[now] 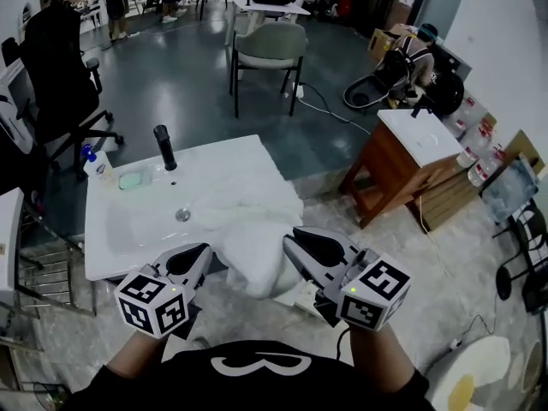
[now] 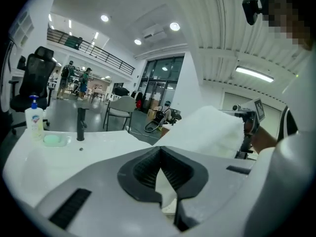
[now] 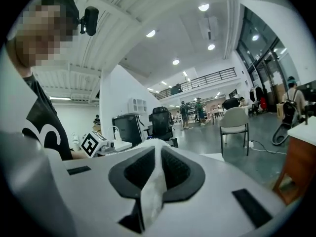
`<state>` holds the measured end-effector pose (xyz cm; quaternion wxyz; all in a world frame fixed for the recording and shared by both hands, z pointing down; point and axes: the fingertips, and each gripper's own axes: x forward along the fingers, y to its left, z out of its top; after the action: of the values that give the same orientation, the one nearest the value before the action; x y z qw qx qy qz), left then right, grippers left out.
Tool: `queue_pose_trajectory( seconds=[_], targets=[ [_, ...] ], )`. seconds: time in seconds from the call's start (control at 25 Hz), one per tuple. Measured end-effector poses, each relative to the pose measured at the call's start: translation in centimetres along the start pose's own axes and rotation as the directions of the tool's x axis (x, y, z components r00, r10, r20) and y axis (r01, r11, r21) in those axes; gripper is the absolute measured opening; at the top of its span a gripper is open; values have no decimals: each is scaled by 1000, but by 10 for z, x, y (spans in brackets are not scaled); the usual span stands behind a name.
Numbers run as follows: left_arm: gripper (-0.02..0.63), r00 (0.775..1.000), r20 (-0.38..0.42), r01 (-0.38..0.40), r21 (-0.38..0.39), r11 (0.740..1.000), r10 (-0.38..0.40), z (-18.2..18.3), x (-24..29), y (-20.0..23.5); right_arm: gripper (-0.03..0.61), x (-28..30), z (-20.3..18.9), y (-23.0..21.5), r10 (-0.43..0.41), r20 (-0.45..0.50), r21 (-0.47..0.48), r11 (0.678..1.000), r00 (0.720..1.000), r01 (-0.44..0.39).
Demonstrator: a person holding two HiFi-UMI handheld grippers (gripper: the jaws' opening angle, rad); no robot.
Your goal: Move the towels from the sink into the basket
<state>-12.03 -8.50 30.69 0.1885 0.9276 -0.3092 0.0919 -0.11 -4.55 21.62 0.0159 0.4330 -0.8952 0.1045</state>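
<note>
A white towel [image 1: 255,234] lies bunched over the front right corner of the white sink [image 1: 128,229] and hangs past its edge. My left gripper [image 1: 204,252] is shut on the towel's left part. In the left gripper view a fold of towel [image 2: 165,184] sits pinched between the left gripper [image 2: 159,154] pads, with the rest of the towel [image 2: 207,130] raised to the right. My right gripper [image 1: 292,237] is shut on the right part. A strip of towel [image 3: 152,194] hangs from the right gripper [image 3: 157,151]. No basket is clearly recognisable.
A black faucet [image 1: 164,146], a soap bottle [image 1: 97,163] and a green soap dish [image 1: 131,180] stand at the sink's back. A wooden cabinet [image 1: 409,168] is to the right. A grey chair [image 1: 270,48] and a black office chair [image 1: 58,68] stand farther off.
</note>
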Motion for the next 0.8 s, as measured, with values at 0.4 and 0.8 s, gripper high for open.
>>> queue_pose_trajectory(
  seconds=[0.4,0.8],
  targets=[
    [6,984,-82,160,30,987,-157,-29,115,-114,48,-147,-27,-94,-229,-15,48,972,973,230],
    [6,954,-171,250,8,968,-245,-80,193,-199,48,-254,-106,-177,-394,-138,128,903,909,410]
  ],
)
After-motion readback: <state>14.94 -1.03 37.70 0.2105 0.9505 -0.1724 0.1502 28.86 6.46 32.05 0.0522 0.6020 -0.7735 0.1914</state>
